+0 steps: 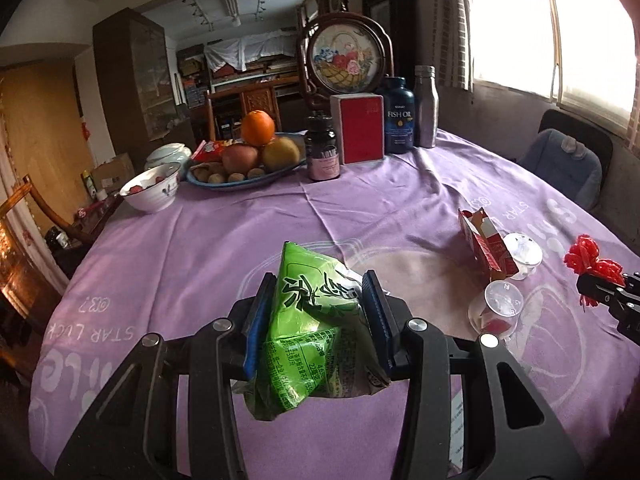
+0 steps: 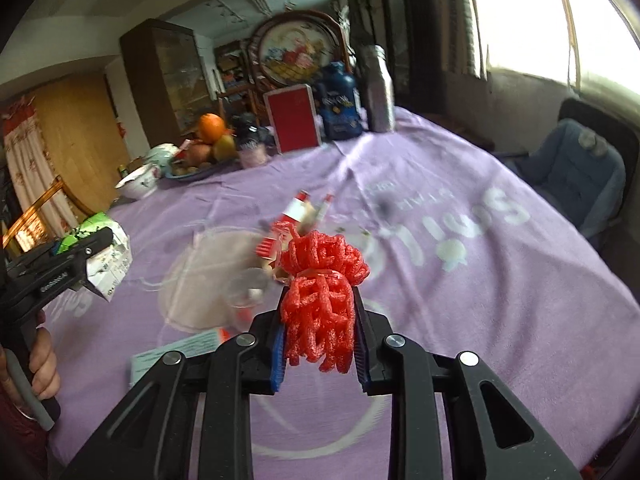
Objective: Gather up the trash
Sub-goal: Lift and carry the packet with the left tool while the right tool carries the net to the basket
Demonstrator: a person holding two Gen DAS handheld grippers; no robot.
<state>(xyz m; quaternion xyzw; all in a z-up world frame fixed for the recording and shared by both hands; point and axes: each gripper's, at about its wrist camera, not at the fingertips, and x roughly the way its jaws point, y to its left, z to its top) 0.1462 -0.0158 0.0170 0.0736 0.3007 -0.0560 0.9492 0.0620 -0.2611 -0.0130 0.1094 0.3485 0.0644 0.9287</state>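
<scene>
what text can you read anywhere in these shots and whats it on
"FISH OIL": blue bottle.
"STAR LUCK", seen upside down: purple tablecloth.
Green Chinese characters, fine print too small to read: green wrapper in the left gripper.
Pink label, blurred: dark jar.
Red carton: unreadable.

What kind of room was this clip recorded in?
Most likely a dining room in a lived-in home: a table under a purple tablecloth holds a fruit plate and a fish oil bottle, with a framed embroidery and a wooden cabinet behind.
</scene>
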